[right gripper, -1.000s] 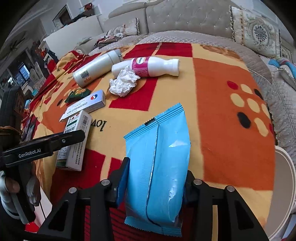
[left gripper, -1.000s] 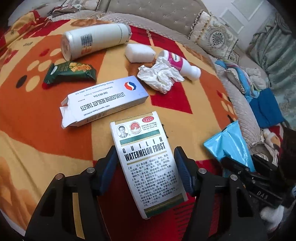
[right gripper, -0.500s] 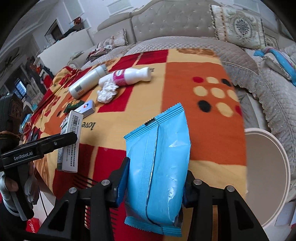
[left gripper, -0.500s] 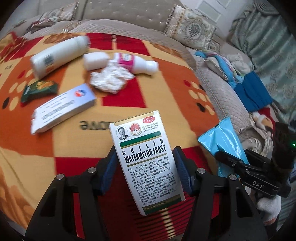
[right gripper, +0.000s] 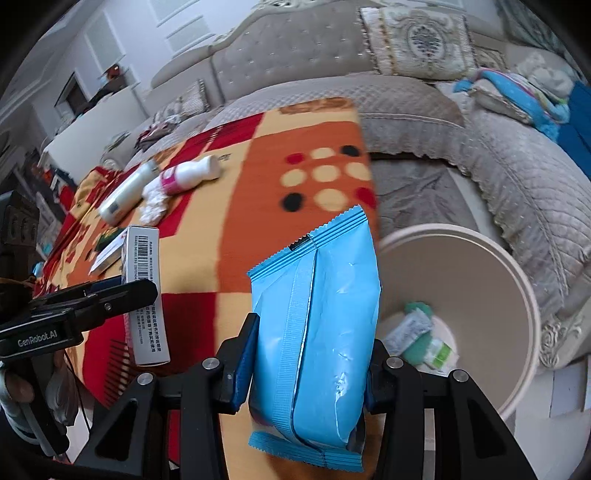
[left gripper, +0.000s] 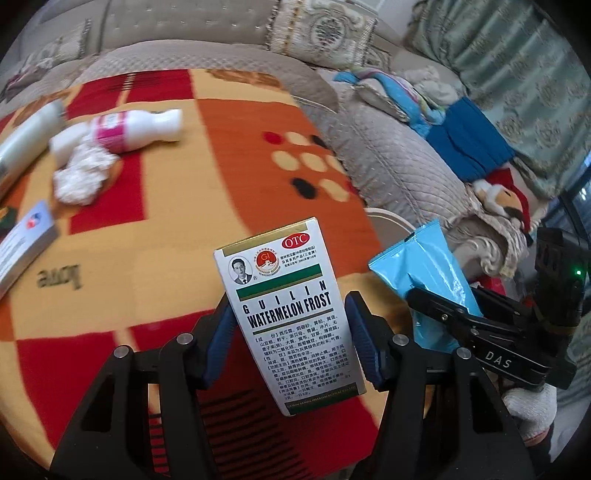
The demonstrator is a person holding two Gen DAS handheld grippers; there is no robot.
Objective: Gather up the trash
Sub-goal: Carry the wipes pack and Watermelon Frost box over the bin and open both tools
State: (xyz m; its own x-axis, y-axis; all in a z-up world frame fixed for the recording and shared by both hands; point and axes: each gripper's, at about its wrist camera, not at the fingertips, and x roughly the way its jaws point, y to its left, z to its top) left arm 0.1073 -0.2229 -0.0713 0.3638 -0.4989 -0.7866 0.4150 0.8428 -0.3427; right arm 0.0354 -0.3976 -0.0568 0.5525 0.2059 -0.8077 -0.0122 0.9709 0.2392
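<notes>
Right now your left gripper [left gripper: 290, 334] is pinching the white Watermelon Frost box [left gripper: 284, 306] by its sides, the box standing upright and slightly tilted between the blue pads [left gripper: 218, 336]. Your right gripper [right gripper: 308, 363] is clamped on the blue foil packet [right gripper: 317, 321], held upright with its crimped top edge up. In the left wrist view that same packet shows just beside the box, on your right, with your white-gloved right hand [left gripper: 530, 410] under the other tool.

Just past the packet, in the right wrist view, sits the beige waste bin [right gripper: 517, 295], off the edge of the blanket and beside the sofa; the packet overlaps its near rim in the picture. A few green and white wrappers [right gripper: 417, 332] lie at its bottom.

Farther out on the orange, red and yellow blanket [left gripper: 177, 206] you have a flat white medicine carton [left gripper: 26, 240] at the left edge, then a crumpled white tissue [left gripper: 81, 177] touching a small white bottle with a pink label [left gripper: 136, 127], lying on its side. A larger white bottle [right gripper: 125, 194] lies beyond them, also on its side. Behind everything runs the grey quilted sofa [left gripper: 388, 147] with its patterned cushion [left gripper: 325, 31].
</notes>
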